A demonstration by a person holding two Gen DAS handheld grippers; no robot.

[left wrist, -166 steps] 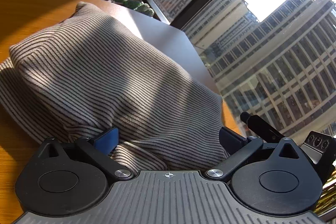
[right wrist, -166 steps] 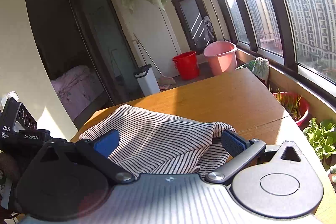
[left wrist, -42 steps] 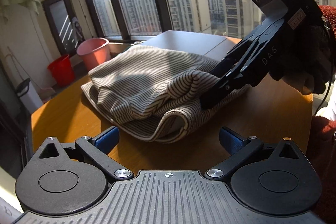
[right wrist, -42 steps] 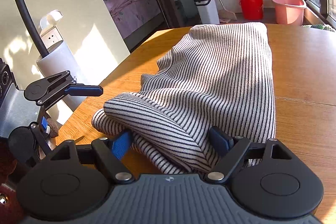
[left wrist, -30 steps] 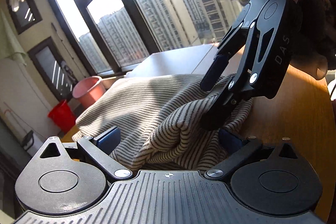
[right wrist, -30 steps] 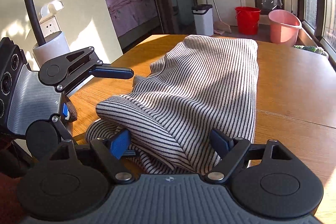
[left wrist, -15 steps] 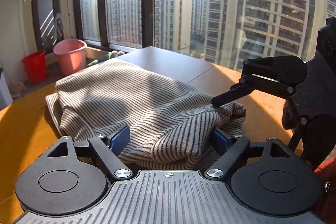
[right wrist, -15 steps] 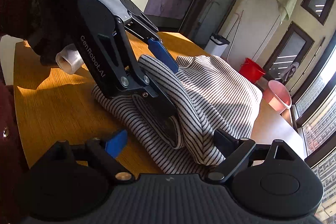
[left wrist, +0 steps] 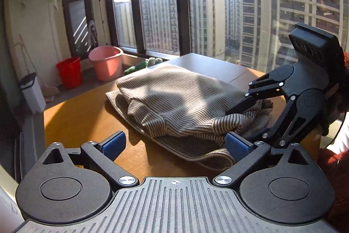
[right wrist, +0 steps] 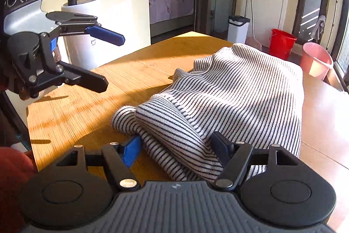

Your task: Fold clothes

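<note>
Clothes (right wrist: 240,88) lay bunched mid-frame on my counter (right wrist: 87,106); right gripper (right wrist: 176,150) wide around the roll, left gripper (left wrist: 174,143) wide, empty; closing shallow might spill folds.

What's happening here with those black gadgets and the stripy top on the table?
A person is folding a striped sweater on a wooden table, using handheld tongs instead of bare hands. The right tongs straddle a bunched roll of fabric at the near end, the prongs on either side of it but not closed. The left tongs hang wide open off to the side, holding nothing. The sweater lies roughly folded but lumpy, so it isn't finished.
</note>
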